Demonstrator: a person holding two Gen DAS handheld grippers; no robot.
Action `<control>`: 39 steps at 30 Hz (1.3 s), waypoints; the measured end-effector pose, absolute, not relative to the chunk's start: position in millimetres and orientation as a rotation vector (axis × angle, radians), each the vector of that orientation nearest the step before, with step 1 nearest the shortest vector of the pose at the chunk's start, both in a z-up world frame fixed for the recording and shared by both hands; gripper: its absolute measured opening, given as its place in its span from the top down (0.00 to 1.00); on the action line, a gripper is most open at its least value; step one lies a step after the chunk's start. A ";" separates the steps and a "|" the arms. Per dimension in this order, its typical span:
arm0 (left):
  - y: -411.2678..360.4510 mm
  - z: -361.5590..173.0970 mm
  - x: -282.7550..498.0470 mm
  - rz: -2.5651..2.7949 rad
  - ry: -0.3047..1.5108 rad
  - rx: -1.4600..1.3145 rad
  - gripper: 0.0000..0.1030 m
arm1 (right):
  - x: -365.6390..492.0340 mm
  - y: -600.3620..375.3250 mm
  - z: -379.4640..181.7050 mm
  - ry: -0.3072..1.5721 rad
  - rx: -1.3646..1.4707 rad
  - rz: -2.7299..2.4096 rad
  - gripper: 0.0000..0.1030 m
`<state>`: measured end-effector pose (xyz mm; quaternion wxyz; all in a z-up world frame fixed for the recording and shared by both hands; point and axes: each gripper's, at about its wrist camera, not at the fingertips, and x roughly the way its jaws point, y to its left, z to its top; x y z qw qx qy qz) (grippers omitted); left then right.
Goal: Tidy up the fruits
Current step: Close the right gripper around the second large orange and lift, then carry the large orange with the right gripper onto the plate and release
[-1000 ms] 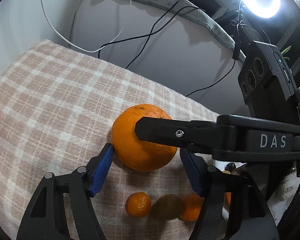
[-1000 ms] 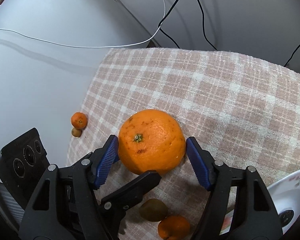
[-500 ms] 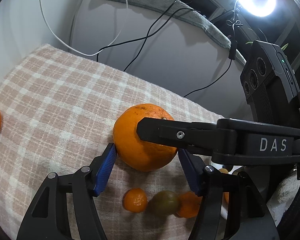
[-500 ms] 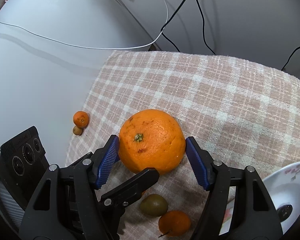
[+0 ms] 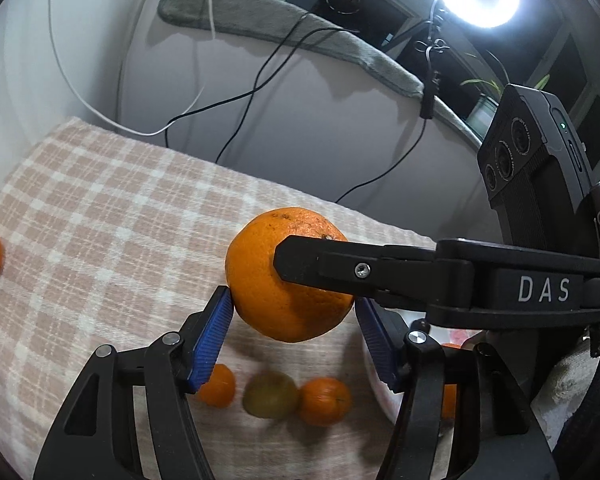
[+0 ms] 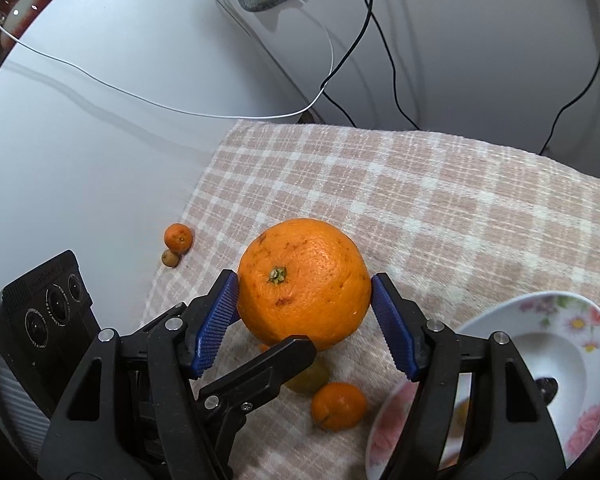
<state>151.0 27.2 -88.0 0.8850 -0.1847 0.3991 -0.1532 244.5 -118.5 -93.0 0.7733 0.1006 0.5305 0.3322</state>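
A large orange (image 5: 276,280) (image 6: 304,284) is held in the air above the checked cloth (image 5: 100,220) by both grippers at once. My left gripper (image 5: 294,320) is shut on it, blue pads at its sides. My right gripper (image 6: 305,320) is shut on it too; its finger crosses the orange in the left wrist view. Below lie a small mandarin (image 5: 220,386), a greenish fruit (image 5: 271,395) and another mandarin (image 5: 325,402) (image 6: 339,406).
A flowered white plate (image 6: 580,364) sits at the right with a second plate rim (image 6: 384,424) beside it. A mandarin (image 6: 178,237) and a tiny brown fruit (image 6: 170,258) lie at the cloth's left edge. Cables (image 5: 240,96) trail over the white table behind.
Both grippers have lifted the large orange higher; the cloth and small fruits below look farther away, and the plates have come into the right wrist view.
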 end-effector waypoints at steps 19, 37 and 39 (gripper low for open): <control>-40.6 -69.2 146.1 -0.420 0.851 -0.306 0.41 | 227.1 -200.1 -93.2 1.117 0.263 0.656 0.31; -92.7 -75.4 162.1 -0.456 0.888 -0.242 0.40 | 227.7 -255.9 -101.7 1.103 0.324 0.596 0.31; -97.0 -76.0 163.6 -0.456 0.893 -0.236 0.40 | 228.6 -258.9 -103.0 1.103 0.327 0.591 0.31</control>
